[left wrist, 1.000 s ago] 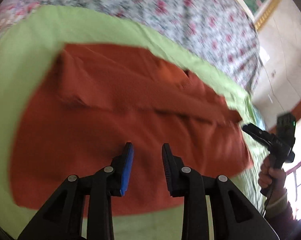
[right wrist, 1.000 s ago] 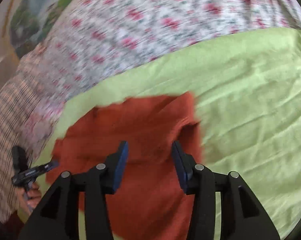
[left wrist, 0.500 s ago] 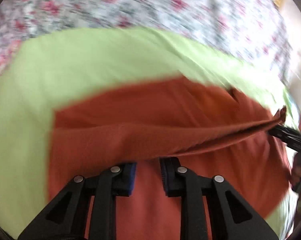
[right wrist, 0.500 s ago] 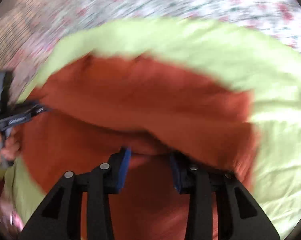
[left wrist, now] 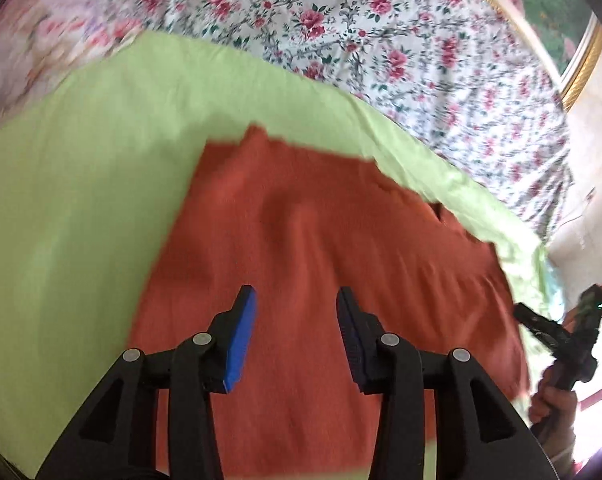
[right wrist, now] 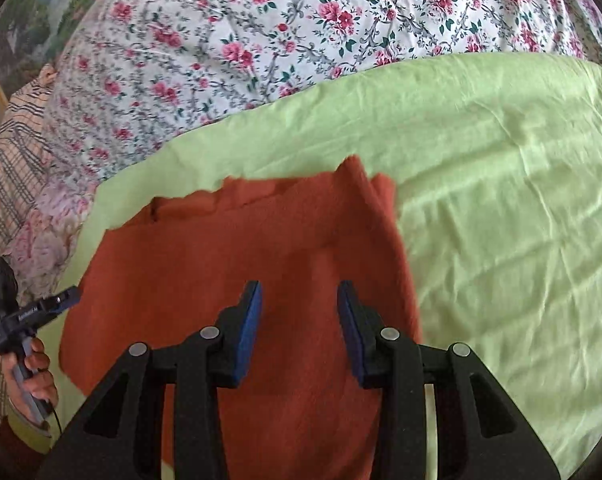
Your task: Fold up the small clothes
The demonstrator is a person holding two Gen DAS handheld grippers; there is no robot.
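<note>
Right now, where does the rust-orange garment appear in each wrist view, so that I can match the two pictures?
Left wrist view: the rust-orange garment fills the centre and lower right, under the open left gripper.
Right wrist view: the garment lies centre-left, under the open right gripper.
Shared landmark: the green sheet beneath it, bordered by the floral bedcover.

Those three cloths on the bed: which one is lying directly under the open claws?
The rust-orange garment. It lies atop the green sheet, under both the right gripper and the left gripper; the floral cover lies beyond.

one rust garment (left wrist: 333, 280), two grippers (left wrist: 295, 300) (right wrist: 299, 294)
</note>
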